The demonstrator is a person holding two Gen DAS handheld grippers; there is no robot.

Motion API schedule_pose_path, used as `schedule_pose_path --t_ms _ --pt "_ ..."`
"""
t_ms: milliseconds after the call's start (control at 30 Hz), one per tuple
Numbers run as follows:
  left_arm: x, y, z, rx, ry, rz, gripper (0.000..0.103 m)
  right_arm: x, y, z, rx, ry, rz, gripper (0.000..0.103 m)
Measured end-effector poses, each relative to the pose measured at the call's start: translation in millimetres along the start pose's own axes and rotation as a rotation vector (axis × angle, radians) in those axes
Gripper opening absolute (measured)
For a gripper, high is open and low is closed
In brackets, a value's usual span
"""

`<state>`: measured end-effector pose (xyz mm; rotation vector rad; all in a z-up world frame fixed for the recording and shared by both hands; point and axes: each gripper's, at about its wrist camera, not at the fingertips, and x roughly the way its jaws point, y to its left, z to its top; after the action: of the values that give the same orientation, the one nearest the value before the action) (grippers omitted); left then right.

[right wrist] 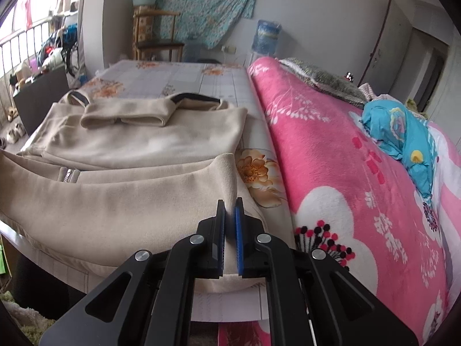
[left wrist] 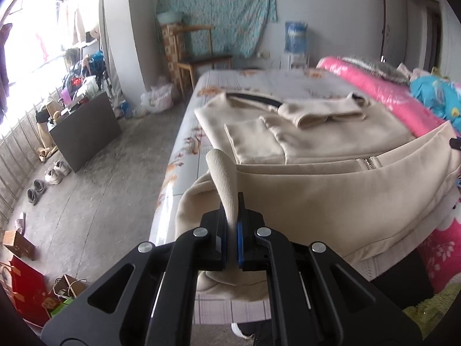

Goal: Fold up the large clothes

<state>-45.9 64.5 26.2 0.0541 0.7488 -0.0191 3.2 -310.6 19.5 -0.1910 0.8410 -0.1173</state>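
Note:
A beige zip-up jacket point(left wrist: 317, 132) lies on the bed with its sleeves folded across the chest. Its near hem is lifted off the bed and stretched between my two grippers. My left gripper point(left wrist: 232, 201) is shut on the ribbed left corner of the hem point(left wrist: 223, 170). My right gripper point(right wrist: 230, 204) is shut on the right corner of the hem point(right wrist: 224, 173). The jacket point(right wrist: 138, 141) fills the left half of the right wrist view, and its zipper end point(right wrist: 67, 176) shows on the raised hem. The zipper also shows in the left wrist view point(left wrist: 370, 163).
The bed sheet point(right wrist: 184, 77) is grey with orange flowers. A pink floral blanket point(right wrist: 345, 173) with a blue cloth point(right wrist: 403, 141) on it lies along the right. A chair point(left wrist: 198, 54), a dark low cabinet point(left wrist: 86, 132) and shoes point(left wrist: 54, 173) stand on the floor to the left.

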Motion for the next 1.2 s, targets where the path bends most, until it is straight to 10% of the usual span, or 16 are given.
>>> schedule_pose_path --t_ms 767,1200 --pt "-39 15 65 -0.071 -0.209 -0.065 0.004 -30 -18 56 0.109 -0.243 0.031 0.006" --pt "28 22 142 -0.064 -0.214 -0.053 0.004 22 -21 128 0.07 -0.257 0.057 0.006"
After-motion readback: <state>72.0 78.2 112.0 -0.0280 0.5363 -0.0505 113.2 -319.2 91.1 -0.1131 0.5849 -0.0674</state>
